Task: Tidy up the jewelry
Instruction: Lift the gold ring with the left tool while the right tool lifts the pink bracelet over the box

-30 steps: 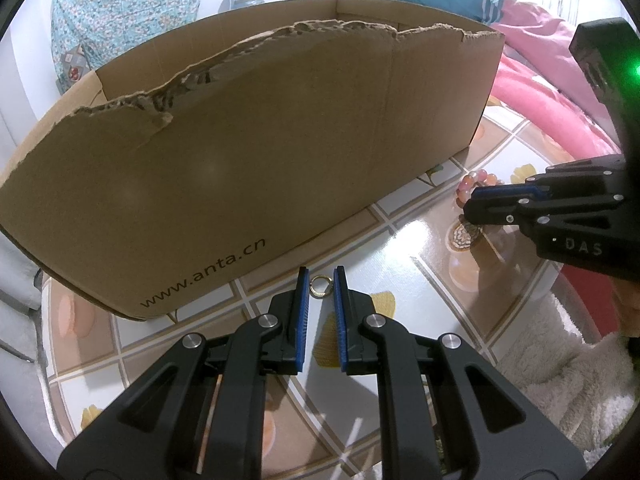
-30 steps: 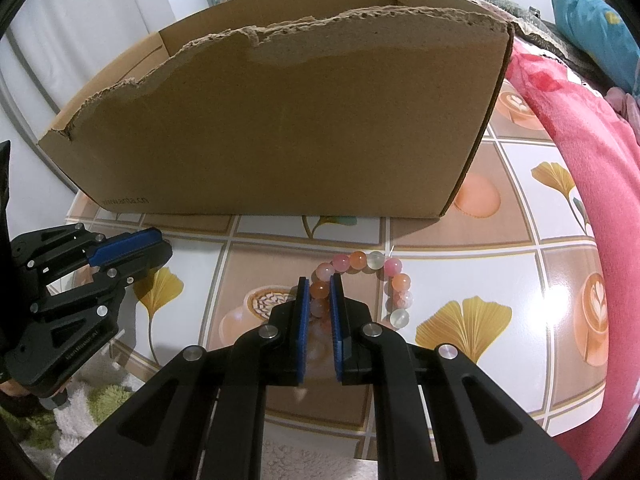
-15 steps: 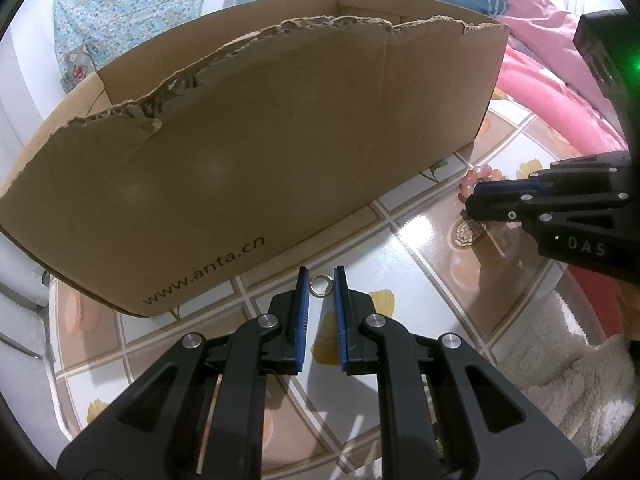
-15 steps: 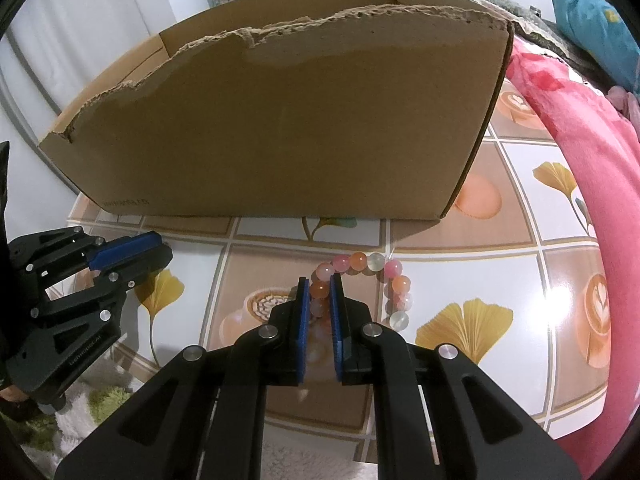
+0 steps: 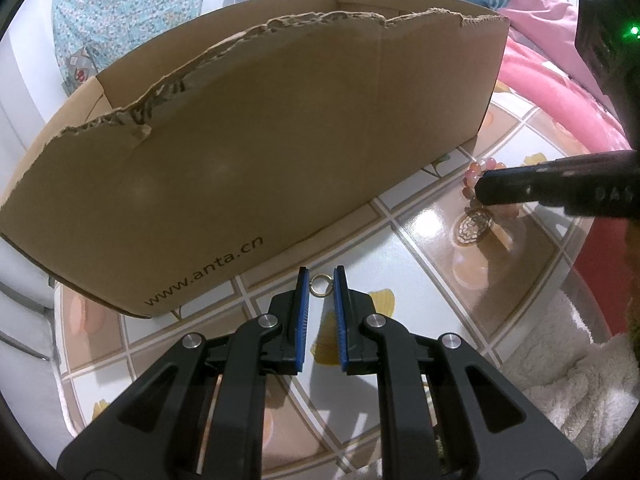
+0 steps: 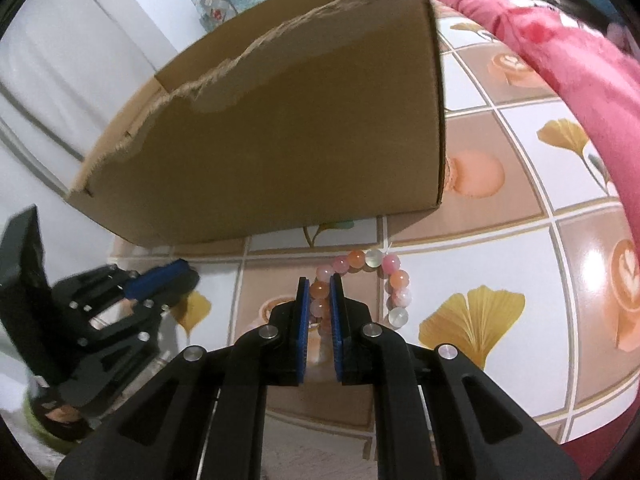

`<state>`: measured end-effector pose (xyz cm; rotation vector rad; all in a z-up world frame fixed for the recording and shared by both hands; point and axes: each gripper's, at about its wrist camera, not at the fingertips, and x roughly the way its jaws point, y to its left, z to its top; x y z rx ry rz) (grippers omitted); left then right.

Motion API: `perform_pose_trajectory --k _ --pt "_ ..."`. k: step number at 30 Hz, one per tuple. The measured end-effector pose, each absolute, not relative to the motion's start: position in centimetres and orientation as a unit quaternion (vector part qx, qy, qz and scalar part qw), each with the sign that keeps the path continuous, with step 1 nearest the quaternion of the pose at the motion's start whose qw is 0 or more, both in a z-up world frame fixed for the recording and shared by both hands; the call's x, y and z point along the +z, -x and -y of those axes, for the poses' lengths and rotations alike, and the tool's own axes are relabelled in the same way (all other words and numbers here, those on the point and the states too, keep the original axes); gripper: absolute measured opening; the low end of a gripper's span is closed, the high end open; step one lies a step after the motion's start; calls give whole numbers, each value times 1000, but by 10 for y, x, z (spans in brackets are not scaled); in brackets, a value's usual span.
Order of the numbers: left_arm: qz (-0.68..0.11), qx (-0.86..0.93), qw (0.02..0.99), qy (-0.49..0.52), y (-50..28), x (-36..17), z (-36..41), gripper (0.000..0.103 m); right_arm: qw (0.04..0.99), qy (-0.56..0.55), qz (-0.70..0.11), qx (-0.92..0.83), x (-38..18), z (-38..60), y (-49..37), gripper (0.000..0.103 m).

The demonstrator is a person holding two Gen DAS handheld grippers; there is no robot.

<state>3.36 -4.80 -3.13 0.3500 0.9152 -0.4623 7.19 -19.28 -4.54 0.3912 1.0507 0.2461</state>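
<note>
Left gripper (image 5: 321, 285) sits low over the table (image 5: 420, 264), its blue pads (image 5: 303, 312) drawn in narrow with a small gold ring (image 5: 321, 285) right between the tips. The pads seem to pinch the ring's sides, though the contact is too fine to be sure of. The ring sits just in front of the box (image 5: 256, 152), a big cardboard one with a torn top edge and a web address printed along its near wall.

Over to the right gripper (image 6: 319, 288): jaws narrow too, clamped on the left side of a bracelet (image 6: 362, 276) of pink, orange and clear beads. One orange bead sits squeezed between the pads (image 6: 303, 320), and the rest of the loop arcs out to the right on the table, close to the box's front wall. In the left view the right gripper comes in from the right edge, blurred, with the beads peeking out at its tip.

The table is a glossy print of tiles, ginkgo leaves and coffee cups. A pink blanket (image 6: 560, 52) lies along its right side, and a patterned teal cloth (image 5: 128, 20) hangs behind the box.
</note>
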Motion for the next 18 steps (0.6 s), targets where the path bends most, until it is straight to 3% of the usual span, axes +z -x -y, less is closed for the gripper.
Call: perform_pose_trajectory --k 18 --pt "-397 -271 870 -112 -13 -4 28 11 793 -415 -377 240 -26 251 -48 10"
